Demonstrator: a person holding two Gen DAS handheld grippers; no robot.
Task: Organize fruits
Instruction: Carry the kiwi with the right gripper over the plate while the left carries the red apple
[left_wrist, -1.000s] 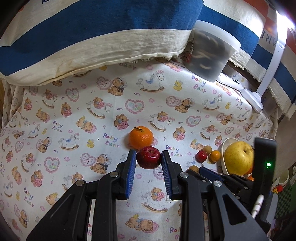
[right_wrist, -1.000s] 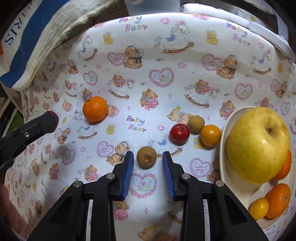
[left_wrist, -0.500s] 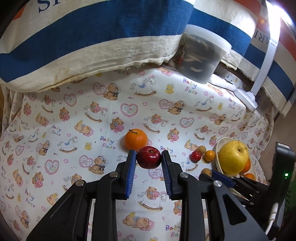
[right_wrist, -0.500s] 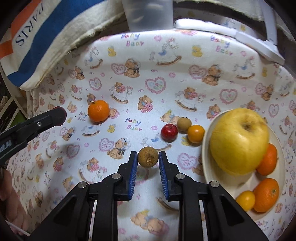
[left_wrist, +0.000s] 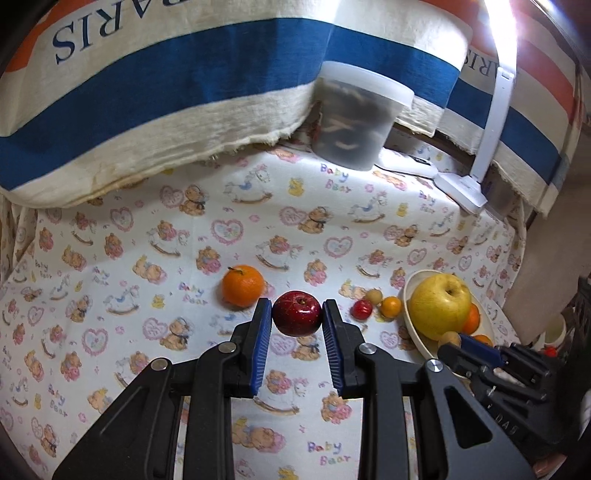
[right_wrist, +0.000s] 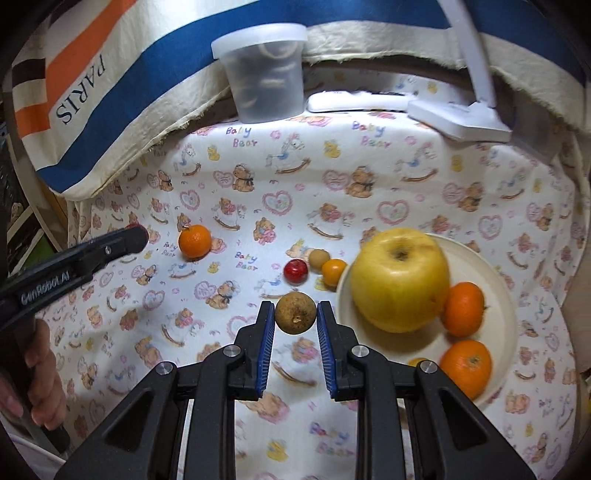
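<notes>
My left gripper is shut on a dark red apple and holds it above the cloth. An orange lies just behind it. My right gripper is shut on a small brown fruit, lifted left of the cream plate. The plate holds a big yellow apple and two oranges. A small red fruit, a small brown fruit and a small orange fruit lie on the cloth beside the plate. The left gripper also shows in the right wrist view.
A lidded plastic tub stands at the back against a striped cloth. A white lamp base and a white remote lie at the back right. The table is covered by a bear-print cloth.
Both grippers rose and pulled back with their fruits. The right gripper closed on the small brown fruit and lifted it off the cloth.
</notes>
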